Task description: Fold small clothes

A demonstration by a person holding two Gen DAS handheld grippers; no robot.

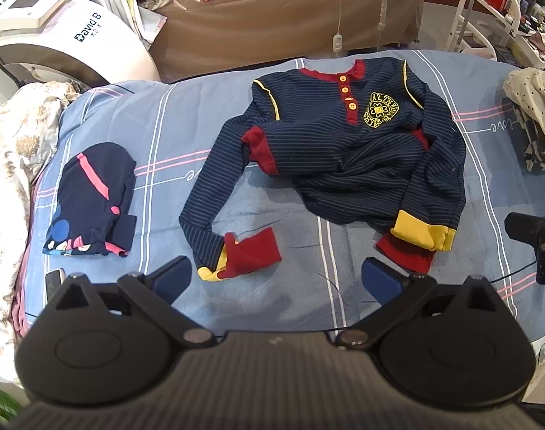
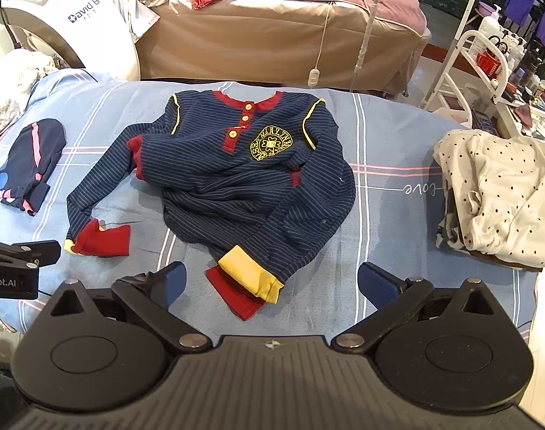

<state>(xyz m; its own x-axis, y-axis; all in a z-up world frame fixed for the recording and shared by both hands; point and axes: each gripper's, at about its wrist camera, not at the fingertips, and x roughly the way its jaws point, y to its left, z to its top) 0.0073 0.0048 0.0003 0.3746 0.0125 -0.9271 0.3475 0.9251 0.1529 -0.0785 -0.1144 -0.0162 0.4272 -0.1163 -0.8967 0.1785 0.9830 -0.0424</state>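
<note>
A: Hovering over the near edge, both tongs are spread wide and hold nothing: left tongs [image 1: 276,279], right tongs [image 2: 272,283].

B: Where's the garment?

A: The navy striped long-sleeved shirt with red and yellow cuffs [image 2: 243,179] lies face up but rumpled in the middle of the blue checked sheet on the tabletop [image 2: 380,215]. Its cuffs trail toward the tongs, probably so the sleeves are easy to pinch first.

B: And the others?

A: A folded dark navy garment with pink trim [image 1: 93,197] sits well to the left, seemingly finished; a cream polka-dot pile [image 2: 502,193] waits at right.
</note>
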